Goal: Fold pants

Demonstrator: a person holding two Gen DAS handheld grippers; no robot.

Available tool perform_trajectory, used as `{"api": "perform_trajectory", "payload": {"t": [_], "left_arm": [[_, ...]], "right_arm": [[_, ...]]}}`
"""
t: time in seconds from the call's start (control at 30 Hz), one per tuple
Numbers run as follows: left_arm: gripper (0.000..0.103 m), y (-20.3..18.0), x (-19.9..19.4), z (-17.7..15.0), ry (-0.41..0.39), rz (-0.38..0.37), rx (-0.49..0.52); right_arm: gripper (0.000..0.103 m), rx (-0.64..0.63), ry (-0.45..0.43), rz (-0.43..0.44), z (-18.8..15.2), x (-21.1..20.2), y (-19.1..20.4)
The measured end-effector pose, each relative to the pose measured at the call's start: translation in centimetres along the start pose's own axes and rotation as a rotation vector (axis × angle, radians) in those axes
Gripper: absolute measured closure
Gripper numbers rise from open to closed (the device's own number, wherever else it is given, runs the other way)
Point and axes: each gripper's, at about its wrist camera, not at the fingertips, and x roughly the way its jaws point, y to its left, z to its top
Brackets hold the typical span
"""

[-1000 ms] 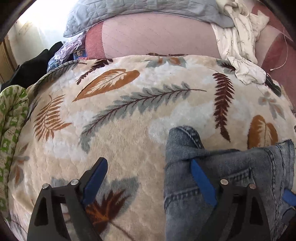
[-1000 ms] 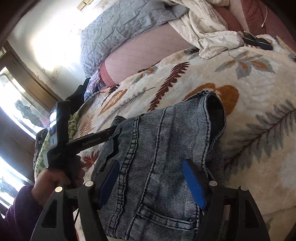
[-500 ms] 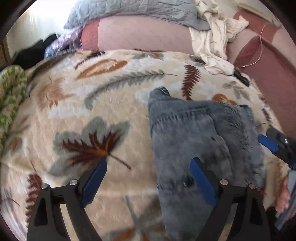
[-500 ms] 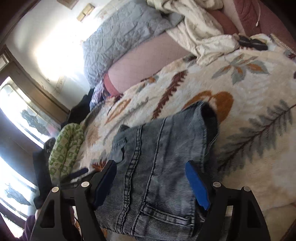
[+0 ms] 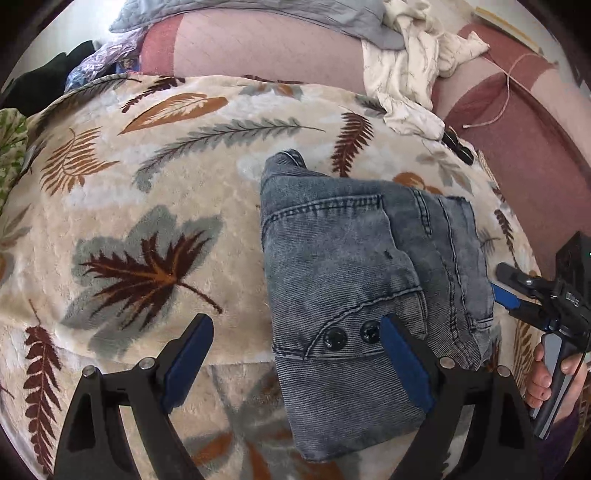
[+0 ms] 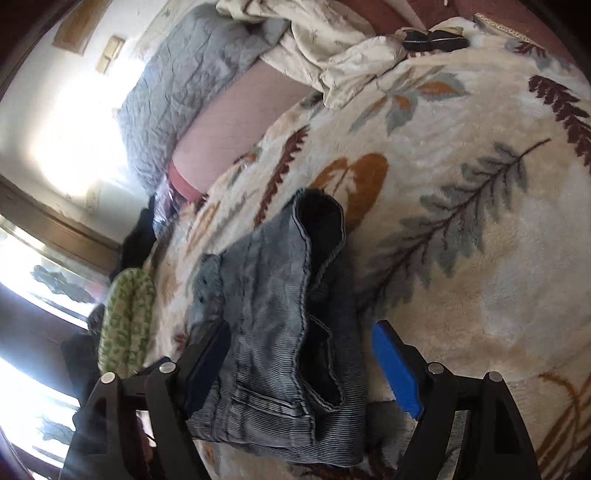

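The blue denim pants [image 5: 354, 266] lie folded in a compact stack on the leaf-patterned blanket [image 5: 147, 206]; they also show in the right wrist view [image 6: 280, 317]. My left gripper [image 5: 295, 354] is open and empty, above the near left edge of the stack, its right finger over the waistband buttons [image 5: 334, 336]. My right gripper [image 6: 301, 365] is open and empty, hovering over the near end of the stack. It shows in the left wrist view [image 5: 517, 291] at the stack's right side, held by a hand.
A cream printed cloth [image 5: 406, 74] and a grey quilt [image 5: 258, 14] lie at the back of the bed. A small black object [image 5: 458, 144] sits near the cloth. A green patterned fabric [image 6: 125, 321] lies at the blanket's left edge by the window.
Both grippers have drawn back and risen from the folded pants. The left gripper no longer touches the denim, and the stack lies free on the blanket.
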Motion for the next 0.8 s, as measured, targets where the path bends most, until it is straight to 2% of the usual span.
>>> {"api": "perform_trajectory", "payload": {"t": [0.13, 0.33, 0.53, 0.6, 0.67, 0.8], "left_arm": [[0.011, 0.1, 0.6, 0.1, 0.02, -0.037, -0.004], [0.011, 1.1, 1.3, 1.0, 0.041, -0.115, -0.044], [0.012, 1.3, 2.1, 1.5, 0.067, -0.182, -0.052], [0.015, 1.2, 2.3, 1.5, 0.077, -0.205, -0.057], [0.026, 1.2, 2.7, 1.5, 0.093, -0.247, -0.07], [0.027, 1.3, 2.8, 1.5, 0.098, -0.271, -0.08]], "right_arm": [[0.029, 0.054, 0.079, -0.024, -0.1, 1.7, -1.3], [0.031, 0.035, 0.105, 0.015, -0.6, 2.7, -0.8], [0.032, 0.03, 0.111, 0.008, -0.8, 3.3, -0.5], [0.032, 0.028, 0.113, 0.005, -0.9, 3.5, -0.4], [0.031, 0.018, 0.115, -0.004, -1.0, 3.7, -0.4], [0.031, 0.021, 0.115, -0.001, -1.0, 4.0, -0.3]]}}
